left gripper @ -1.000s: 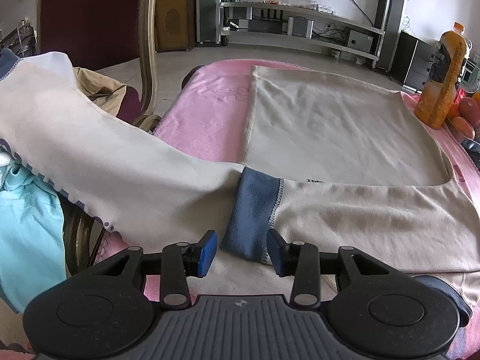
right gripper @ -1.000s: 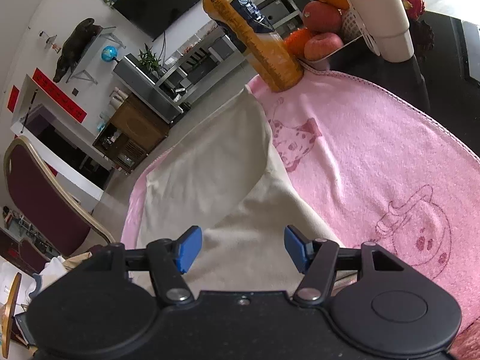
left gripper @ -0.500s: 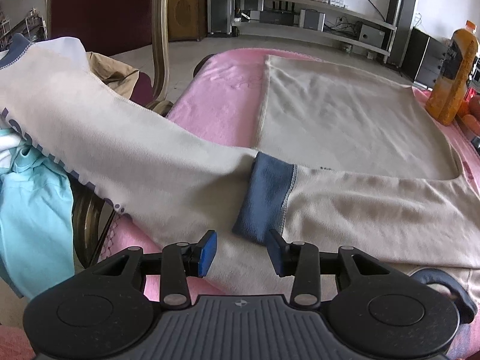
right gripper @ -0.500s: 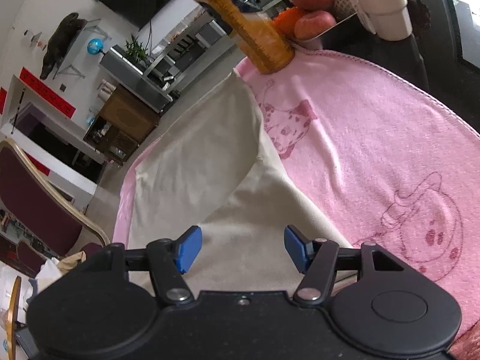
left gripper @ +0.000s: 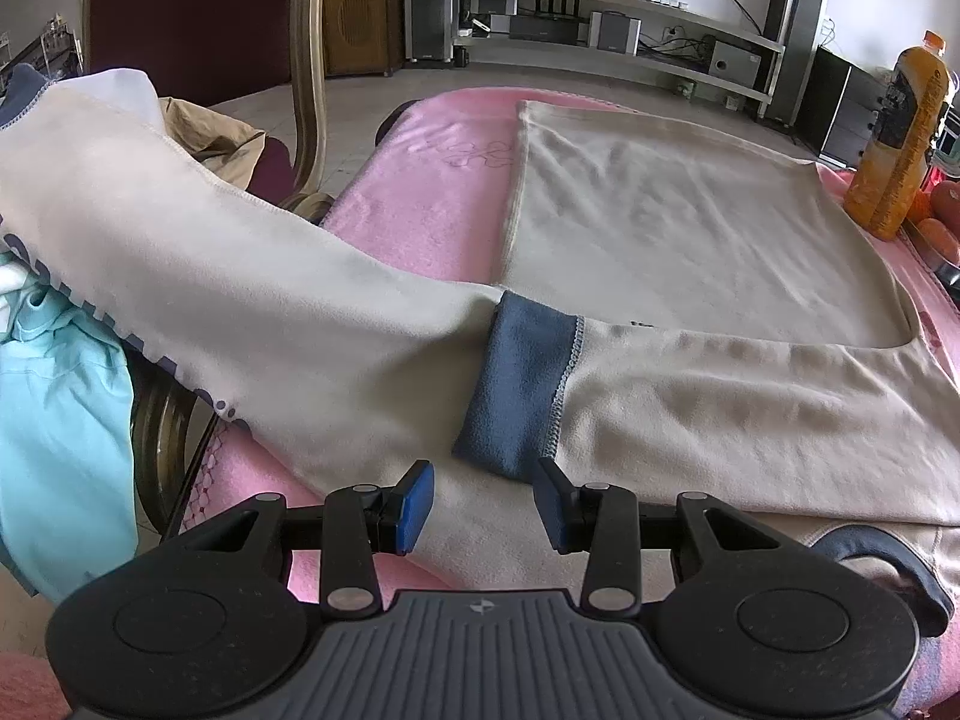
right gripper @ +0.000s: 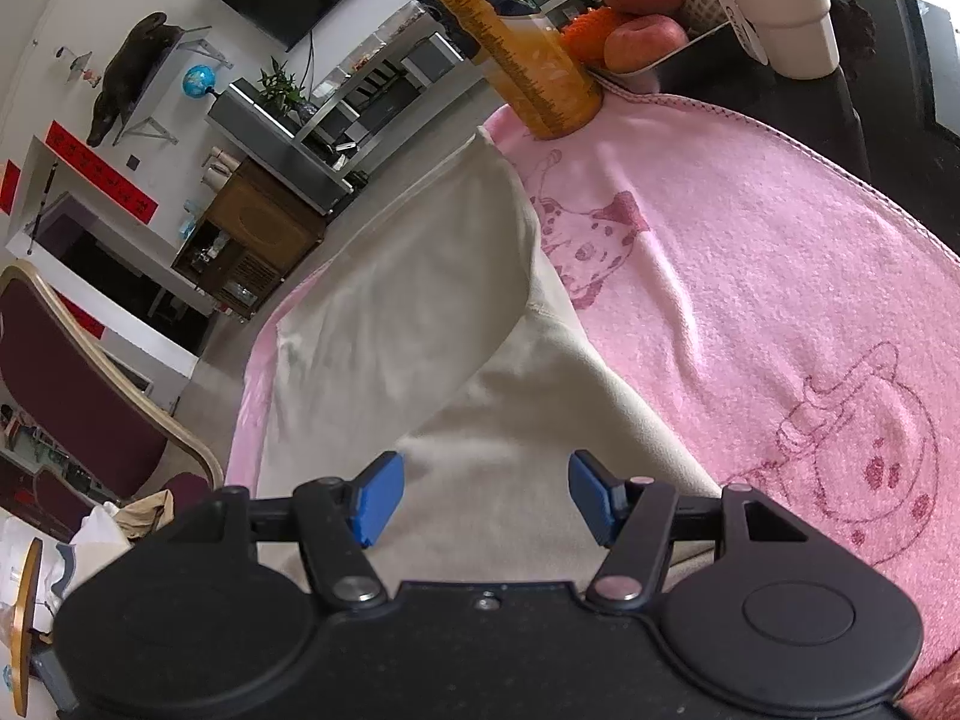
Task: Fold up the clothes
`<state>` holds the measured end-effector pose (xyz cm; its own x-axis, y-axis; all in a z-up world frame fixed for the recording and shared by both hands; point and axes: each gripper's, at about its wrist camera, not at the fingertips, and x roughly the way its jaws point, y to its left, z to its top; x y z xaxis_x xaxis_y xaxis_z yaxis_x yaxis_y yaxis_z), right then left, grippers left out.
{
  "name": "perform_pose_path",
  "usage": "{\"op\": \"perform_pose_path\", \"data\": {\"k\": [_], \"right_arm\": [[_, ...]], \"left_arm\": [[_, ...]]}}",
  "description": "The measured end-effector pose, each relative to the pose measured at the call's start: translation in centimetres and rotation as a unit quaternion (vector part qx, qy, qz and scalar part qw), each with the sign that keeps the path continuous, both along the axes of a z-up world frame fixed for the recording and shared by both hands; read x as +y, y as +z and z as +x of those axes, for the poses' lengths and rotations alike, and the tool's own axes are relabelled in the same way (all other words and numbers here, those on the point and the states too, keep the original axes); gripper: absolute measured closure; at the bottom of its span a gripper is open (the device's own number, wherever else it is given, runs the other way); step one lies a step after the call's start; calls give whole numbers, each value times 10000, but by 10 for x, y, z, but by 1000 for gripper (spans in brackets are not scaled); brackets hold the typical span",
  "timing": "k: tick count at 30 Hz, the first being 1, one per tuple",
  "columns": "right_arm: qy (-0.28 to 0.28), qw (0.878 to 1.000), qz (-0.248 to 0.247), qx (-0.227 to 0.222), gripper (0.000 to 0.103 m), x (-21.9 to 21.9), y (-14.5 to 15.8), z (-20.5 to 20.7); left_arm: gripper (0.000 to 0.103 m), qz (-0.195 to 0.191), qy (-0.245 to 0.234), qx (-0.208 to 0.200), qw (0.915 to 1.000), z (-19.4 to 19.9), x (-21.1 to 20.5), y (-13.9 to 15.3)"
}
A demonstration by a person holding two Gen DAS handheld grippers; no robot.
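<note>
Sleeve-folding stage: cream garment point(left gripper: 690, 228) lay flat; left tongs point(left gripper: 483, 504) and right tongs point(right gripper: 480, 495) spread, empty; next likely gripping blue cuff point(left gripper: 516, 384).

We saw a cream sweatshirt point(left gripper: 690, 228) with a slate-blue cuff point(left gripper: 516, 384) stitched in pale thread, and a row of grey-blue printed letters point(left gripper: 150, 360) along its other sleeve. Under it lay a pink towel point(right gripper: 750, 252) drawn with darker pink outlines of a spotted dog and a teapot. Both grippers' pads point(left gripper: 414, 495) were bright blue on black bodies. A turquoise garment point(left gripper: 54, 414) hung at the left, and an orange bottle point(left gripper: 900, 138) wore a dark label. The chair point(right gripper: 72, 372) was maroon, framed in gold.
</note>
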<state>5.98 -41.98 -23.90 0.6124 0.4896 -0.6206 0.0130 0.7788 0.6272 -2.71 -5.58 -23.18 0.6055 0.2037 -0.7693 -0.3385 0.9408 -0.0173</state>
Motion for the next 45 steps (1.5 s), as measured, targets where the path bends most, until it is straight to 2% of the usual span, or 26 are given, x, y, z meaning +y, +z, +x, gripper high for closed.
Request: {"op": "perform_pose_path", "data": {"k": [5,10,12,13,16,19,20,24,26,28,31,34,36,37,38,40,42,45], "right_arm": [[38,10000,69,-9,43,0,2,-2],[199,9990,396,12,43,0,11,-1],[340,9979,552,1,43,1,26,2],[464,9980,419,-116,43,5,41,5],[833,9934,-453,-643,39,25,90,18],[1060,9788,-1408,-1044,35,53,116,43],[1127,9723,-1717,-1114,35,63,112,52],[1352,9409,-2903,-1102,36,104,59,88],[1468,9380,-3055,-722,41,115,24,98],[1622,9506,-2619,-379,47,118,9,101],[1979,9681,-1534,-118,69,113,17,97],[1985,9796,-310,-88,69,96,44,88],[1939,9802,202,-355,60,92,69,79],[1893,9797,374,-539,54,94,82,73],[1846,9787,546,-714,53,96,93,67],[1798,9753,896,-922,49,108,110,53],[1889,9705,1180,-927,48,128,116,41],[2113,9643,1342,-865,48,159,120,27]], "left_arm": [[64,-37,-21,-29,10000,-1,0,1],[64,-75,-51,-28,10000,0,-2,3],[63,-82,-84,-13,9999,3,-3,10],[60,-65,-112,-62,9999,6,-4,15],[56,245,-215,-114,9994,21,-13,32],[55,445,-200,-85,9988,44,-18,37],[55,456,-156,-38,9988,53,-19,36],[55,395,-24,359,9986,83,-22,18],[55,296,-52,470,9984,85,-20,14],[55,196,-74,578,9981,87,-17,11],[58,-14,182,512,9985,66,5,28],[56,-16,499,55,9987,30,48,71],[54,132,825,-300,9961,6,82,104],[54,192,1112,-497,9924,-6,103,119],[53,247,1402,-692,9874,-18,124,134],[55,225,2045,-1054,9729,-38,162,155],[56,-105,2474,-1270,9605,-52,196,161],[58,-735,2839,-1408,9456,-68,226,157]]}}
